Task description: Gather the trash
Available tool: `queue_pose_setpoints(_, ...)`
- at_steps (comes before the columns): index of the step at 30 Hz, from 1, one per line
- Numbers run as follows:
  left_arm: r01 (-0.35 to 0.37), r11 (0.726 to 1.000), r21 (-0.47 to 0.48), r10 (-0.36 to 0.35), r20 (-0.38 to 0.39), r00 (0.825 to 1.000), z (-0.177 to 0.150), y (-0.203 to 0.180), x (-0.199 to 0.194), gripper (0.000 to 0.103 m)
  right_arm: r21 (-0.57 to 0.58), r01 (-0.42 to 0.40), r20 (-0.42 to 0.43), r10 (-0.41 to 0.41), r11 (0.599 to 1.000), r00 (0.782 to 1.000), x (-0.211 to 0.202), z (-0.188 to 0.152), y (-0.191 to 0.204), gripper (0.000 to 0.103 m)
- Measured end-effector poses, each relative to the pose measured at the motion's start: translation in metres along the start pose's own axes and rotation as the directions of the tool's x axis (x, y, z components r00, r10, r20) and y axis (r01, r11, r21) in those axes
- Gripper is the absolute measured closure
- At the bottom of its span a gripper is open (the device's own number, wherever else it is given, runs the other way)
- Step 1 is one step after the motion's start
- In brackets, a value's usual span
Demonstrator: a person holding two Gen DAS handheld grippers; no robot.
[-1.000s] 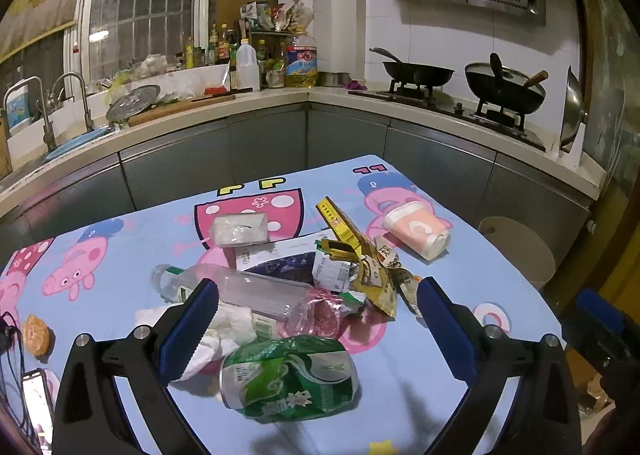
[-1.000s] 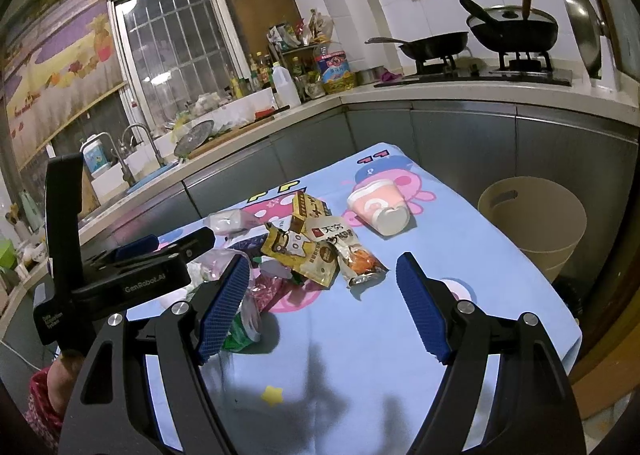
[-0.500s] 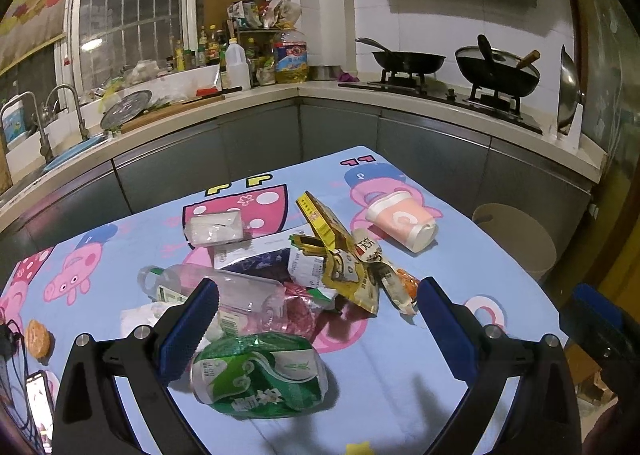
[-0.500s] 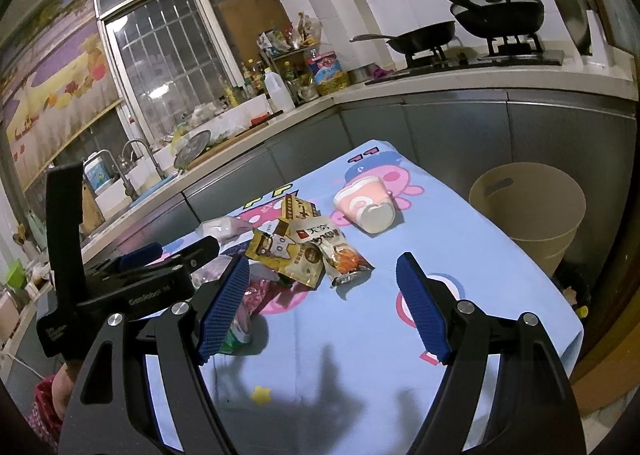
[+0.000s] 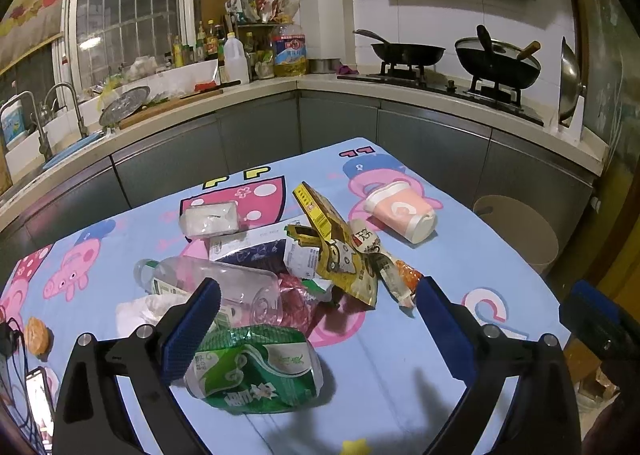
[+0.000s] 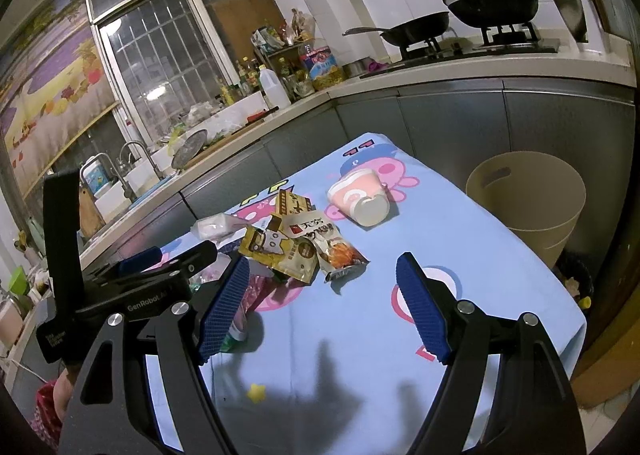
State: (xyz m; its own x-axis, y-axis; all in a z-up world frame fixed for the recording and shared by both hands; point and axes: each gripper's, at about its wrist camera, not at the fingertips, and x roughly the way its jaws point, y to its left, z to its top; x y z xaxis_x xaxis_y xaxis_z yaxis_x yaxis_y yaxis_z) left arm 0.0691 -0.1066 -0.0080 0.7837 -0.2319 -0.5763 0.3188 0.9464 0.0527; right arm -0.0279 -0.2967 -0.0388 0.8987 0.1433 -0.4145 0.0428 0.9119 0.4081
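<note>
- Left wrist view: the left hand-held gripper [image 5: 316,329] hangs over the trash pile on the bench [image 5: 472,263] with its jaws wide apart, nothing between the pads. Right under it lies a crushed green can [image 5: 260,371], just beside the left pad. Behind that there's a clear plastic bottle [image 5: 216,287] on its side, a yellow snack bag [image 5: 340,251] propped up on the heap, a small white packet [image 5: 210,218] further back, and a pink paper cup [image 5: 400,213] tipped over, a bit apart from the rest.
- Handling guess: the can looks light and already dented, so pinching across its flattened body should hold fine. The bottle is probably slippery and squashy; the neck end seems the safer spot. Wrappers are floppy, so grab an edge.
- Right wrist view: the right hand-held gripper [image 6: 322,305] is open too, empty, over bare cloth. Near it sit an orange-printed wrapper [image 6: 340,253] and the yellow bag. The cup lies beyond, and a beige bin [image 6: 528,207] stands on the floor just off the bench's far side, likely where everything goes.
</note>
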Motion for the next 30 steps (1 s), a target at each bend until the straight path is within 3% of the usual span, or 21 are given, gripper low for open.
queue_pose_setpoints(8, 0.024, 0.999, -0.035, -0.024, 0.001, 1.000, -0.005, 0.017, 0.001, 0.005, -0.001, -0.002, -0.022, 0.002, 1.000, 1.000, 0.007, -0.003, 0.002, 0.028)
queue_pose_setpoints(15, 0.037, 0.997, -0.071, -0.030, 0.097, 0.995, -0.027, 0.082, -0.019, 0.005, -0.019, -0.016, -0.070, 0.015, 1.000, 0.997, 0.021, -0.008, 0.006, 0.027)
queue_pose_setpoints(18, 0.055, 0.994, -0.098, -0.048, 0.082, 0.996, -0.037, 0.111, -0.022, 0.007, -0.035, -0.047, -0.123, 0.043, 0.998, 0.991, 0.034, -0.014, 0.010, 0.035)
queue_pose_setpoints(21, 0.083, 0.990, -0.112, -0.078, 0.042, 0.996, -0.054, 0.127, -0.017, 0.015, -0.059, -0.098, -0.201, 0.085, 0.993, 0.976, 0.050, -0.023, 0.019, 0.051)
queue_pose_setpoints(24, 0.117, 0.987, -0.114, -0.118, -0.002, 0.993, -0.067, 0.128, -0.007, 0.018, -0.076, -0.146, -0.276, 0.120, 0.986, 0.953, 0.070, -0.033, 0.028, 0.059)
queue_pose_setpoints(30, 0.186, 0.972, -0.141, -0.197, -0.067, 0.978, -0.080, 0.125, 0.020, 0.017, -0.073, -0.247, -0.388, 0.200, 0.966, 0.900, 0.113, -0.040, 0.049, 0.060)
